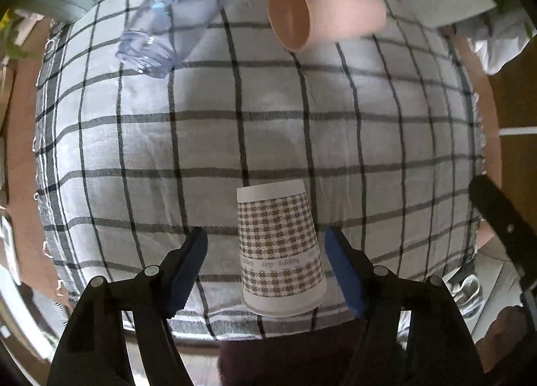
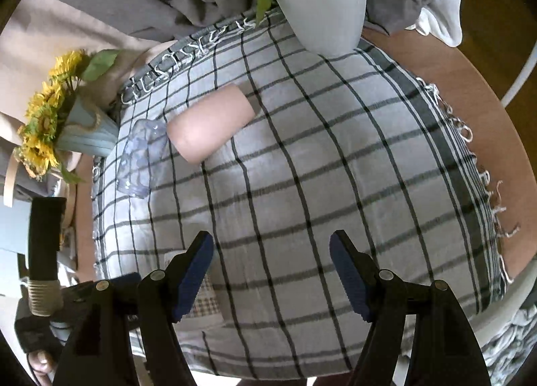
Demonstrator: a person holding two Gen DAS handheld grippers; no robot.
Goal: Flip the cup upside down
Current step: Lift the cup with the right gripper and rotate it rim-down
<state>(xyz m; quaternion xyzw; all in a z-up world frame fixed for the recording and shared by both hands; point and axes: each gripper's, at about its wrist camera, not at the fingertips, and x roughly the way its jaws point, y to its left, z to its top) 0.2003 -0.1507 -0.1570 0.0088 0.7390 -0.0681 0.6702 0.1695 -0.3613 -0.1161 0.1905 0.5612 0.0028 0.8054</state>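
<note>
A houndstooth paper cup [image 1: 281,248] stands upside down on the checked cloth [image 1: 235,138], its rim on the cloth. My left gripper [image 1: 265,265] is open, its blue pads [image 1: 188,268] either side of the cup and apart from it. A pink cup [image 1: 322,13] lies on its side at the far end, mouth toward me; it also shows in the right wrist view [image 2: 211,122]. A clear plastic cup [image 1: 174,13] lies on its side left of it, also seen in the right wrist view [image 2: 141,158]. My right gripper [image 2: 272,272] is open and empty above the cloth; the paper cup [image 2: 206,298] peeks out behind its left finger.
A white plant pot [image 2: 322,7] stands at the cloth's far edge. A blue vase with sunflowers [image 2: 67,124] stands at the far left. The round wooden table [image 2: 470,91] shows beyond the cloth. The other gripper's black body [image 1: 503,228] is at the right.
</note>
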